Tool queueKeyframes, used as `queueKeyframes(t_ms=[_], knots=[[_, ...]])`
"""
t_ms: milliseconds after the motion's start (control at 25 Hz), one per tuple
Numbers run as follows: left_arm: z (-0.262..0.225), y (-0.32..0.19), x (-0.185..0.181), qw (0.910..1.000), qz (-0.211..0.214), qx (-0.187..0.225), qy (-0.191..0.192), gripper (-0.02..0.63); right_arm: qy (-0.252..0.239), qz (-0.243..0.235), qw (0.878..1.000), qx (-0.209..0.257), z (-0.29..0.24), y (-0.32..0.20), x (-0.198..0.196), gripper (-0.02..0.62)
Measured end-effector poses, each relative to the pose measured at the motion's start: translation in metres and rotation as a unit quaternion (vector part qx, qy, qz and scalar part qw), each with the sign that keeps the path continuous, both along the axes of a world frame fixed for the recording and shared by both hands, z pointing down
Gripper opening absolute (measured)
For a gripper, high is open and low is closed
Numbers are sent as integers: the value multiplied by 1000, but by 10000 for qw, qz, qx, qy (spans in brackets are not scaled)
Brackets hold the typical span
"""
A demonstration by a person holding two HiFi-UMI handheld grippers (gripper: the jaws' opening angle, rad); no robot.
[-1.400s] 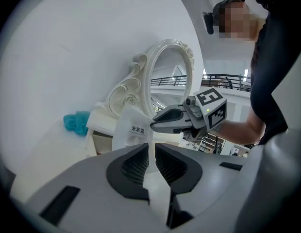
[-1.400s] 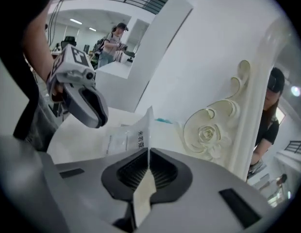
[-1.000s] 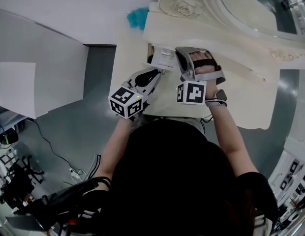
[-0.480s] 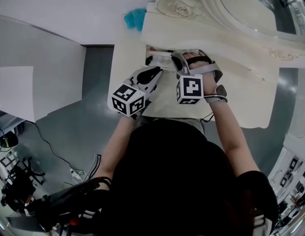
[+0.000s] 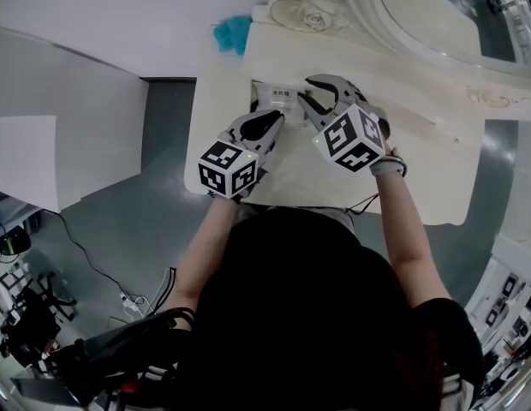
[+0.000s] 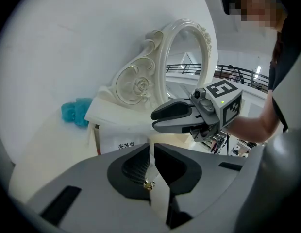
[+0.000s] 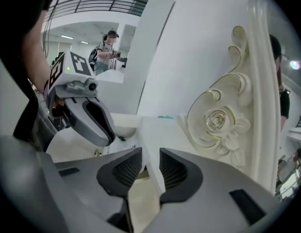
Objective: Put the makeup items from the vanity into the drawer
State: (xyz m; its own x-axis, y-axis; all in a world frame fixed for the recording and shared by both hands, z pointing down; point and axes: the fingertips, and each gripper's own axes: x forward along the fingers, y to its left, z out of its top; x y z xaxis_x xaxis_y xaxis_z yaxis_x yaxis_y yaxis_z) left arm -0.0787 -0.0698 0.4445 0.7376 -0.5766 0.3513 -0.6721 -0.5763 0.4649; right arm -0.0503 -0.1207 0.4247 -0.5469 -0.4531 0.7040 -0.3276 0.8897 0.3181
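Angling downward, right hand-held gripper (image 5: 305,90) just opened, jaws empty.

A studio-like hall: ornate vanity (image 5: 454,197), white partitions (image 5: 68,135), floor cables (image 5: 84,259).

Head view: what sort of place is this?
Probably a mock bedroom corner inside a large hall: a cream vanity with a carved rose mirror frame, plain white partition walls, and balcony railings behind.
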Motion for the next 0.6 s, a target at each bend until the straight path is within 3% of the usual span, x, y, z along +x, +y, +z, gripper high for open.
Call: queueKeyframes(t_ms=[120,200,400,600], knots=[[-1,-1,-1,10000,-26,3,17,41,-141,-146,9997,112,-10,5,-2,101],[-4,0,-5,9999,-111,55,90,41,-6,-389,9992,-8,-4,16,-9,63],[-13,5,-13,9988,-302,283,247,41,861,-509,9940,-437,38,26,-21,32],[-19,12,-25,9978,-438,385,329,41,1792,-13,9822,-566,69,16,-13,31]])
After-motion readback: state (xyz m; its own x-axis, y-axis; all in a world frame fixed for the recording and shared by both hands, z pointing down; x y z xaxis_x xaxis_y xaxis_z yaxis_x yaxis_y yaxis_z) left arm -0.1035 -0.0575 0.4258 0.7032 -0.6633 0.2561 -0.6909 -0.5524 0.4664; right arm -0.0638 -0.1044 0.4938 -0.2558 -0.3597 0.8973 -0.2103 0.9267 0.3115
